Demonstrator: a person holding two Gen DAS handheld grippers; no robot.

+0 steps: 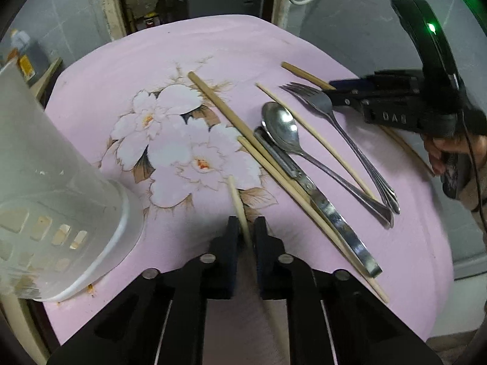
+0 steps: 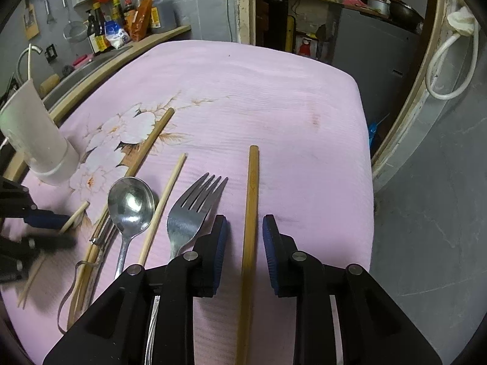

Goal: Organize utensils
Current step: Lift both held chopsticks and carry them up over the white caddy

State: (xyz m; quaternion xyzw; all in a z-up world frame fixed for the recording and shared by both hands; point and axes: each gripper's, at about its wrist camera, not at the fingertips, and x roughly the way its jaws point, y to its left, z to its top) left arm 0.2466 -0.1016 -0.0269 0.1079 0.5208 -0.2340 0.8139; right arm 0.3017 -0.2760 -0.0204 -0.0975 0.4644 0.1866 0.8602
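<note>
The pink ribbed cloth (image 2: 274, 97) over the tabletop carries a print of white flowers with orange centres and brown leaves (image 1: 170, 140). The round translucent plastic holder (image 1: 54, 182), at nine o'clock of that print, is milky white. The steel spoon (image 2: 131, 203) and steel fork (image 2: 194, 210) shine silver-grey. The thick bamboo chopstick (image 2: 251, 213) is honey brown; the thin chopstick (image 1: 240, 210) is pale tan. Both tongs, left (image 1: 245, 237) and right (image 2: 245, 234), are black with dark blue pads (image 2: 271, 237).

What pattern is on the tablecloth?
The tablecloth is pink with white flowers and brown leaves; clearest in the left wrist view.
</note>
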